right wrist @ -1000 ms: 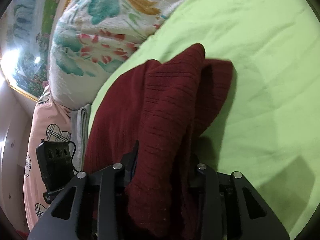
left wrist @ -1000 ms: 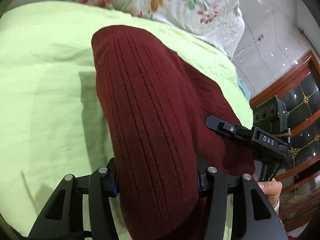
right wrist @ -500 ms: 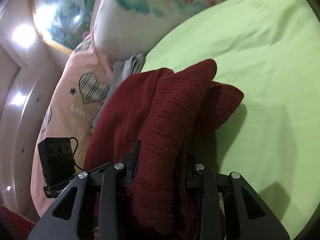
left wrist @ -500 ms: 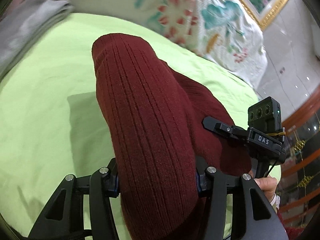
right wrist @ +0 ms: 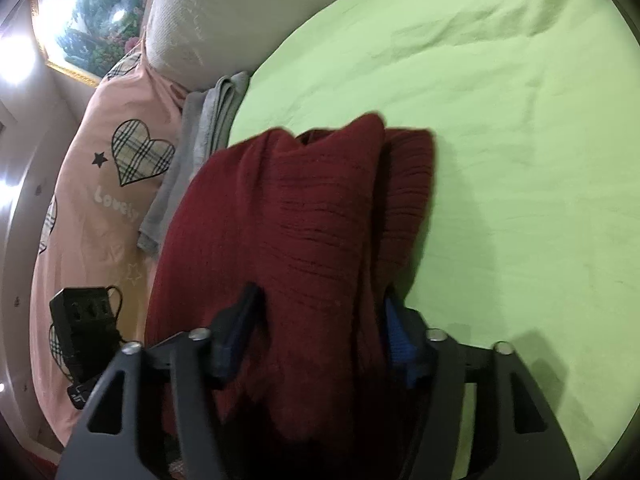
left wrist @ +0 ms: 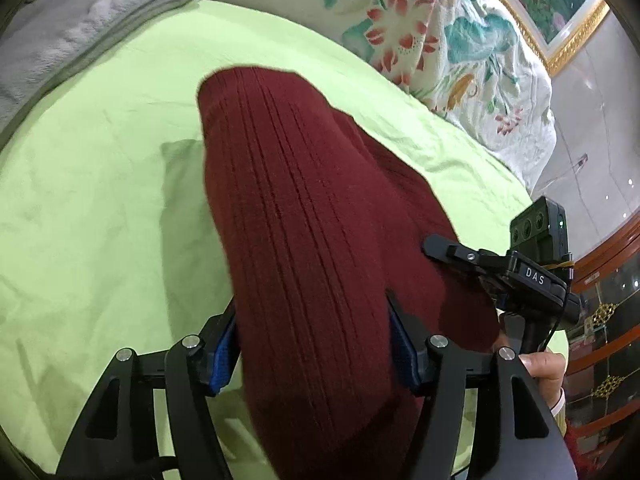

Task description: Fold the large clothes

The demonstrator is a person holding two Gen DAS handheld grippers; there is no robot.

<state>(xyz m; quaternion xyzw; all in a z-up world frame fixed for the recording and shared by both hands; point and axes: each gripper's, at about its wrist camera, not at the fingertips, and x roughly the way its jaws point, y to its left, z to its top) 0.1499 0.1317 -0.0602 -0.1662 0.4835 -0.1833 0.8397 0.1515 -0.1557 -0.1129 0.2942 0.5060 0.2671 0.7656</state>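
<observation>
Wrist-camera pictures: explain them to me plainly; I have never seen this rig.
There is no robot here. A person holds a two-finger gripper in each hand, each with a fisheye camera looking along its fingers. One picture looks from the left gripper, the other from the right gripper. A folded dark red ribbed sweater sits over a green bedsheet, near a grey folded cloth, a floral quilt and a pink heart-print pillow. Both grippers' jaws have just been opening with the sweater between them, so the grip looks released.
</observation>
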